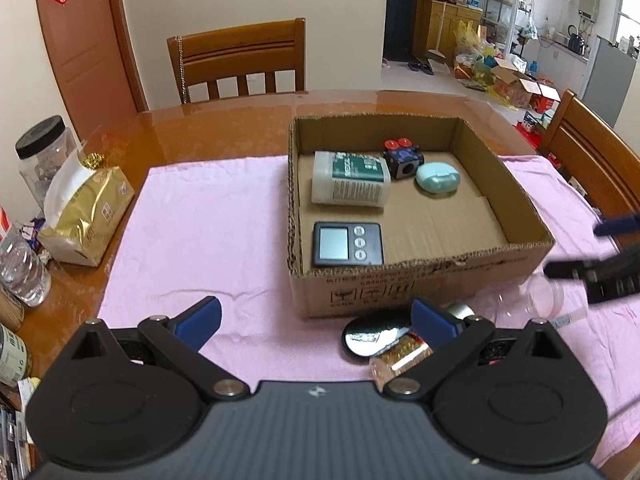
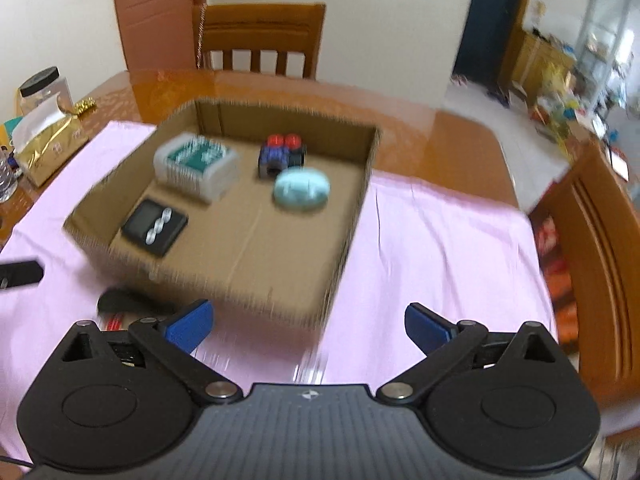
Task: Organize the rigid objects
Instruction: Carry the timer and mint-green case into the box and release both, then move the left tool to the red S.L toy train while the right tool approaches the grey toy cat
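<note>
A cardboard box (image 1: 516,200) (image 2: 352,216) stands on a pink cloth. In it lie a white container with a green label (image 1: 350,178) (image 2: 196,166), a black timer (image 1: 346,244) (image 2: 155,227), a dark blue toy with red caps (image 1: 402,160) (image 2: 280,156) and a mint oval case (image 1: 438,179) (image 2: 302,190). In front of the box lie a round black mirror (image 1: 370,338) (image 2: 120,302), a gold-patterned clear bottle (image 1: 400,358) and a clear small jar (image 1: 546,292). My left gripper (image 1: 316,320) is open and empty before the box. My right gripper (image 2: 308,328) is open and empty at the box's near corner; it also shows in the left wrist view (image 1: 592,256).
A gold tissue pack (image 1: 86,218) (image 2: 48,140), a black-lidded jar (image 1: 44,152) (image 2: 40,88) and a water bottle (image 1: 22,264) stand at the table's left. Wooden chairs stand at the far side (image 1: 240,60) (image 2: 260,38) and the right (image 1: 592,156) (image 2: 600,248).
</note>
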Motion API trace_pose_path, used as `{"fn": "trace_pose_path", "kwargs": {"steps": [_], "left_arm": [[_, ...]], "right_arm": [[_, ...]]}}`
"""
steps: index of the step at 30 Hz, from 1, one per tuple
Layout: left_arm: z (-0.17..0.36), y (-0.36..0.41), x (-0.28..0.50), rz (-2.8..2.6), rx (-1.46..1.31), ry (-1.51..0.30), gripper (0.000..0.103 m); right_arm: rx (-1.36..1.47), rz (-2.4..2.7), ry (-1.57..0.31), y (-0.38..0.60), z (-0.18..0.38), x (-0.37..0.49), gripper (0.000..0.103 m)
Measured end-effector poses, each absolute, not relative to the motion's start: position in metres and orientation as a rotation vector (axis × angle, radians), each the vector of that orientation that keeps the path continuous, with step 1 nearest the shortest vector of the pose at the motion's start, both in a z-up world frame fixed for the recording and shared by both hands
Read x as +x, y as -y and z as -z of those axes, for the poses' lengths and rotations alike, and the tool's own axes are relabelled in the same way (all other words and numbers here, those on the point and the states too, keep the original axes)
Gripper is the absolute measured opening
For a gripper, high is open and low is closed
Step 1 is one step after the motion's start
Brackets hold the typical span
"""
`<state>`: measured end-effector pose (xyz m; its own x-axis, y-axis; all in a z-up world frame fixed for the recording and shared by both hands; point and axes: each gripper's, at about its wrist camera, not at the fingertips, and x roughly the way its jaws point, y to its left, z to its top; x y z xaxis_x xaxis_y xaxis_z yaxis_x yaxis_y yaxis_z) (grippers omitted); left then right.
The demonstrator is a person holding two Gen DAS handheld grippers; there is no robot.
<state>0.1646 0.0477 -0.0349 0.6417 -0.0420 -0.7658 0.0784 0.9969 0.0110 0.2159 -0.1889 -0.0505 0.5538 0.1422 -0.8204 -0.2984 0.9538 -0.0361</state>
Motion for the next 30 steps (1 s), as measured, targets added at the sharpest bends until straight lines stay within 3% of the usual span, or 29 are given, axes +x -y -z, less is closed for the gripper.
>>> {"fn": "trace_pose_path", "kwargs": {"steps": [13, 30], "left_arm": [[0.049, -0.046, 0.157, 0.138, 0.079, -0.897, 0.101], [0.052, -0.042, 0.157, 0.262, 0.098, -0.885, 0.101]], "right_arm": [[-0.027, -0.129, -1.117, 0.19, 0.11, 0.174, 0.103], [-0.028, 0.027, -1.142, 0.236, 0.099, 0.114, 0.103]]}}
